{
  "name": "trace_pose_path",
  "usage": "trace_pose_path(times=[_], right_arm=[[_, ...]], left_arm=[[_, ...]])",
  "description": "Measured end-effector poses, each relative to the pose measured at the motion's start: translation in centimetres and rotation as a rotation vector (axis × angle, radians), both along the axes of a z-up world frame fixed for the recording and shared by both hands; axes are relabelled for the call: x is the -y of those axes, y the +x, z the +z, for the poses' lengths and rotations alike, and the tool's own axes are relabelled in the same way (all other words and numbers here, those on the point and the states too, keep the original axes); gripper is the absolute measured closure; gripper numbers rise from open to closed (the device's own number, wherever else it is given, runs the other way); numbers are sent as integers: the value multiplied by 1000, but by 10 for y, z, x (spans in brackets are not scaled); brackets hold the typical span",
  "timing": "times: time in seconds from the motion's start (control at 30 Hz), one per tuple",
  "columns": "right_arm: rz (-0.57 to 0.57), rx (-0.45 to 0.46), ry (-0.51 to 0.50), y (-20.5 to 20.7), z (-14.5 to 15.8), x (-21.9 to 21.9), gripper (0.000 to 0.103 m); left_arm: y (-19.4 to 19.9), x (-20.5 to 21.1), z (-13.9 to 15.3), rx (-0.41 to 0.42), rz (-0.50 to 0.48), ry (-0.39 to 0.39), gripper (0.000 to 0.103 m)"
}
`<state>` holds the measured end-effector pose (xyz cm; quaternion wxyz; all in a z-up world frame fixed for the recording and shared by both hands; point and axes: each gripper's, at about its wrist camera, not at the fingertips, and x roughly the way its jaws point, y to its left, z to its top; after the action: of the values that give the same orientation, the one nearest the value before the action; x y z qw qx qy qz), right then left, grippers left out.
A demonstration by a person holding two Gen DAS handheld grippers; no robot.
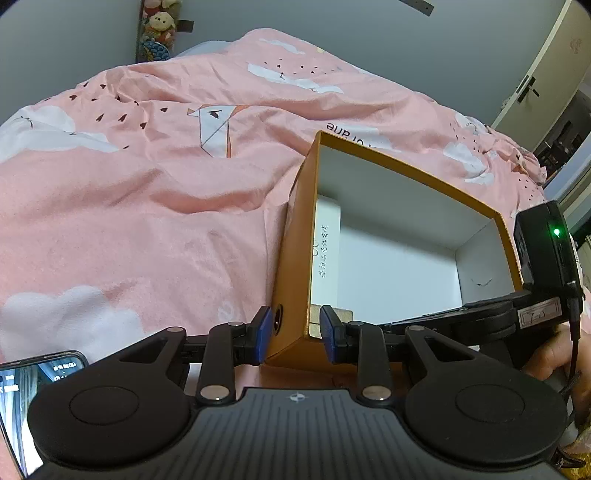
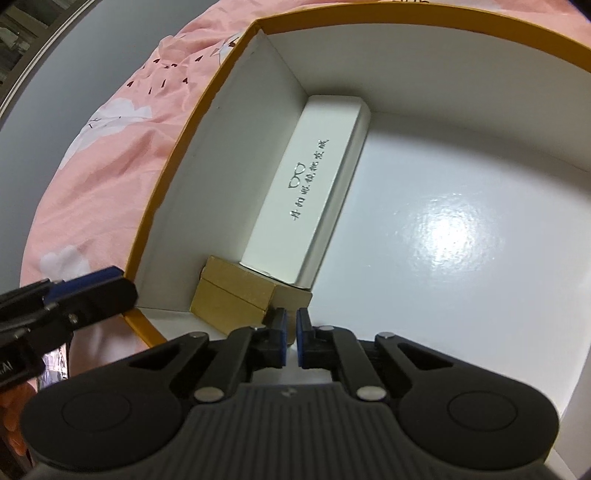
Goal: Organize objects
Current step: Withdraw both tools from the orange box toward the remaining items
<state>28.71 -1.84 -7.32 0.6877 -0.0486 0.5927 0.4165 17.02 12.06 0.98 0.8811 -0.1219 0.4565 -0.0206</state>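
Pink bedding (image 1: 147, 206) printed with white clouds and paper birds fills the room's foreground, with grey walls behind it and a shelf of plush toys (image 1: 159, 33) at the far corner. On that bedding sits an orange box (image 1: 291, 258) with a white interior, open at the top. Your left gripper (image 1: 295, 334) straddles the box's near corner wall, 1 blue pad outside and 1 inside, clenched on the cardboard. Your right gripper (image 2: 291, 341) hovers inside the box above its near edge, jaws drawn nearly together with only a narrow slit between the pads and nothing caught there. Along the box's left wall lies a long white carton (image 2: 306, 192) bearing a spectacles logo and printed characters, its near end resting on a small tan cardboard box (image 2: 240, 295) tucked into the near left corner. A phone (image 1: 37, 373) with a lit screen shows at the left camera's lower left edge.
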Motion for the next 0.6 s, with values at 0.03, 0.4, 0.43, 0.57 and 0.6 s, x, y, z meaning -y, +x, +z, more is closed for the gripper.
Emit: trace_pose_path(times=[0.03, 0.4, 0.43, 0.57, 0.6], right_arm=[[-1, -2, -1, 0, 0, -1, 96], [-7, 192, 68, -28, 48, 28, 94], [-9, 221, 83, -33, 54, 34, 92], [-48, 340, 151, -57, 79, 67, 73], [-64, 364, 165, -63, 83, 75, 68]], left_arm=[[0, 0, 0, 1, -1, 2, 68], [-19, 16, 15, 64, -10, 34, 65], [-24, 21, 18, 82, -20, 39, 63], [-45, 43, 23, 128, -66, 44, 61], [-50, 47, 23, 132, -73, 35, 60]])
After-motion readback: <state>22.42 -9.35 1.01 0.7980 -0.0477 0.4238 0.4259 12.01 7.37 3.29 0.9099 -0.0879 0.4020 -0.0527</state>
